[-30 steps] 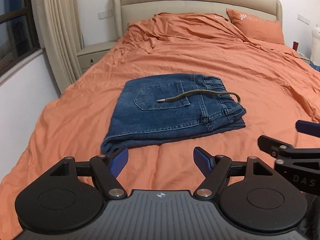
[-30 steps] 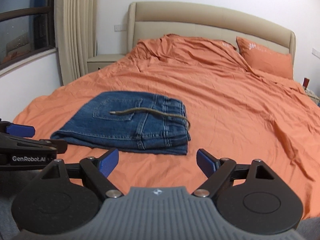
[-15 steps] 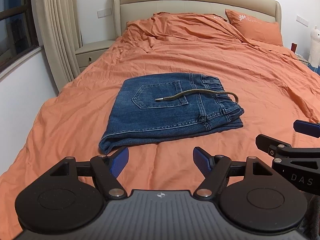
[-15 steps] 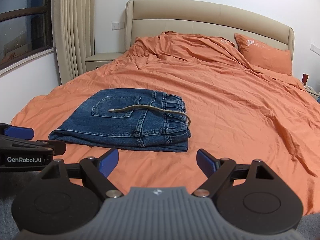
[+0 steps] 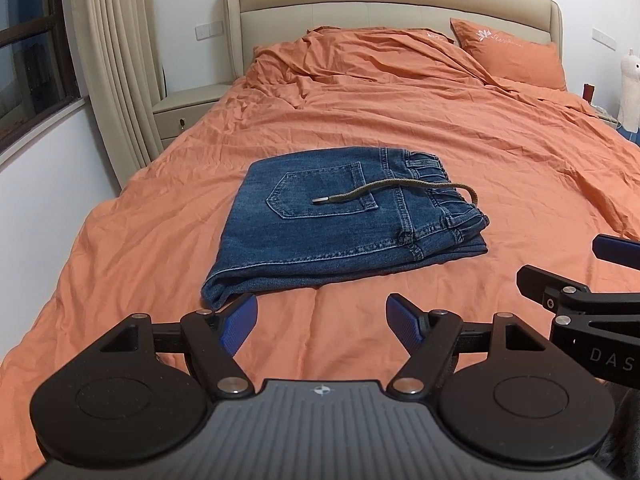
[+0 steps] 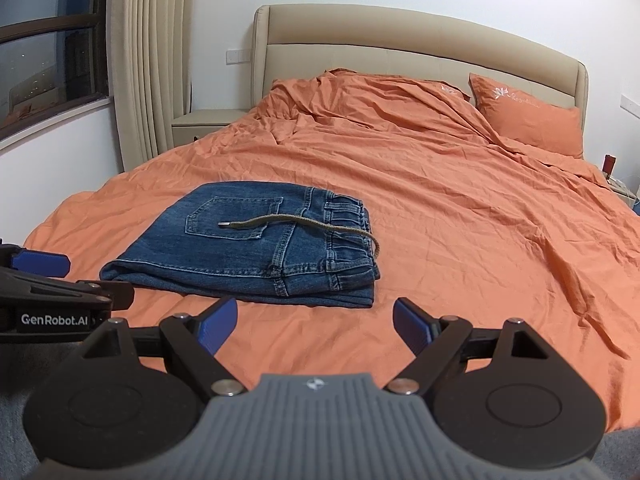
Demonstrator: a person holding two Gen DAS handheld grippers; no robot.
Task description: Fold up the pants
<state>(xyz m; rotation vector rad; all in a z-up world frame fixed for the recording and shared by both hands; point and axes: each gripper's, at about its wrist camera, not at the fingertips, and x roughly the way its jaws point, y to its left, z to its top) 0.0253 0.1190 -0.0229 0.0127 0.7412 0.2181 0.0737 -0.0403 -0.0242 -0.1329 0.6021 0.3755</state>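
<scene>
Folded blue pants (image 5: 336, 224) lie flat on the orange bed (image 5: 400, 120), back pocket up, drawstring (image 5: 392, 190) trailing across pocket and waistband. Left claw (image 5: 322, 322) and right claw (image 6: 316, 326) sit side by side near the pants' closest edge, apart from the fabric. Both claws spread wide, gripping nothing.

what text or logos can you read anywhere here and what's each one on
"GenRobot.AI": on the side of the left hand-held gripper, seen from the right wrist camera.
"DAS": cut off by the frame edge, on the side of the right hand-held gripper.
White script beside a flower logo on the pillow: too small to read.
</scene>
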